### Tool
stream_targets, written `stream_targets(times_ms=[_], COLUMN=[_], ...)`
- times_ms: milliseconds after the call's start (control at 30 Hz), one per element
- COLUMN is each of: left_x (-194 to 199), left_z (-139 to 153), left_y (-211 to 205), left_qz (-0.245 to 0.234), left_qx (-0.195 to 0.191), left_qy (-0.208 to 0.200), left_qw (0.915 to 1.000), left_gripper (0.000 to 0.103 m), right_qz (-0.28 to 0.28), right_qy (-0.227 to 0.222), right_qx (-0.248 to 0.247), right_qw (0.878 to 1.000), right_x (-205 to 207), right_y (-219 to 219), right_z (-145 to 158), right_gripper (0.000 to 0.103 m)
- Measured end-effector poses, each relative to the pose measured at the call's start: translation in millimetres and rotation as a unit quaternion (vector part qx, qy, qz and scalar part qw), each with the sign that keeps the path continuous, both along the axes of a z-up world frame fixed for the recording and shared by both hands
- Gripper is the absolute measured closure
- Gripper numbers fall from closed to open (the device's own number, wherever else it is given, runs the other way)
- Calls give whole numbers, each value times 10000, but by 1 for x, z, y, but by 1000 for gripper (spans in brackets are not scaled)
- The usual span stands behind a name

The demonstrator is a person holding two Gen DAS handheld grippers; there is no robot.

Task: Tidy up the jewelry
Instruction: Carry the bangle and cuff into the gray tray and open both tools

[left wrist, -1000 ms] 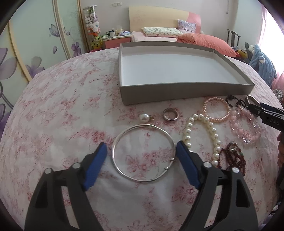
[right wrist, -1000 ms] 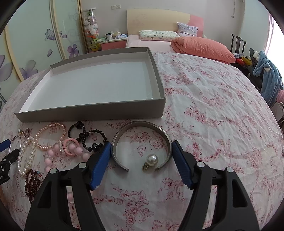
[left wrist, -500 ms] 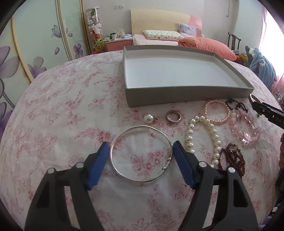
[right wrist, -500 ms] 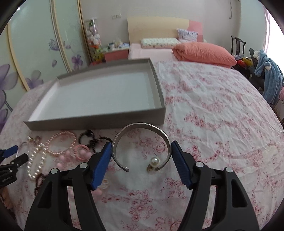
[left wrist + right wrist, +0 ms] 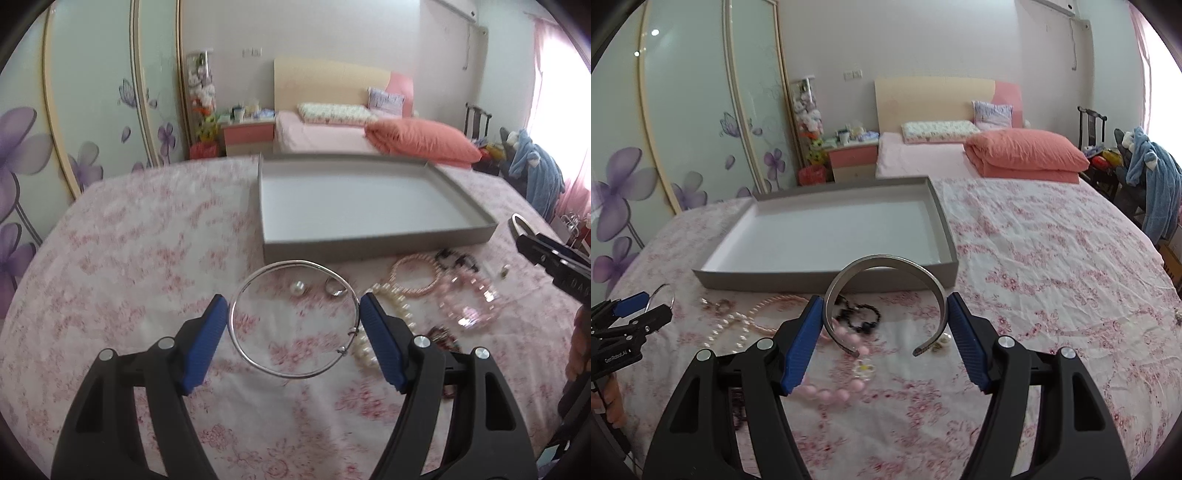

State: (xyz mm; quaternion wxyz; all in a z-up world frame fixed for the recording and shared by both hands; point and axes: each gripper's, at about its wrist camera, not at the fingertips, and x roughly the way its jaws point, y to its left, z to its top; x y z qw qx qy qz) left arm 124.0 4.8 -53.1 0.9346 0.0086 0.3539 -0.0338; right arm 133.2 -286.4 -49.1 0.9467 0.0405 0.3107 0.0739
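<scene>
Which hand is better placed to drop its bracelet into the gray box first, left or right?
Right, probably. The right claw holds the open cuff directly before the box wall. The left claw holds the thin bangle short of the box's near left corner.

Tray [image 5: 373, 248] behind — jewelry [image 5: 402, 314] in front

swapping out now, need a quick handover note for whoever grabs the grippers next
Left gripper: shut on the thin silver wire bangle, lifted off the cloth.
Right gripper: shut on the wide grey metal open cuff, also lifted.
Grey shallow cardboard tray: nothing in it yet.
Left on the floral pink cloth: white pearl strand, pink bead bracelets, black bead bracelet, silver ring, pearl earring.
</scene>
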Motion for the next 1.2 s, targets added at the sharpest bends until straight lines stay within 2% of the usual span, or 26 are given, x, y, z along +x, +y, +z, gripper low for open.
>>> stream_targets(times_ms=[300,467,700,933,1033,1200], left_x=[-17,-10,19,69,92,125], left_z=[45,60,73,69,62,43], left_y=[-15,-22,-29,-30,-32,-39], left_qz=[-135,-153,-95,10,-1,-53], left_qx=[-119,-130,-166,-171,-175,-113], left_qy=[-823,-1028,-1226,-1131,-1001,-704], left_qw=[9964,9945,9923,9934,9948,9974], left_gripper=[31,31,31,31,31,31], right_qz=[94,60,-57,-213,-236,-186], right_qy=[-799,-1249,-1586,-1549,-1393,-884], right_qx=[50,-103,-139,-61,-9,19], right_qw=[9967,9921,9872,9877,9900,9959], right_x=[-31,-36,-18,22,43,82], right_y=[14,19,23,24,23,23], right_z=[33,50,66,66,61,39], right_gripper=[35,35,35,35,35,35])
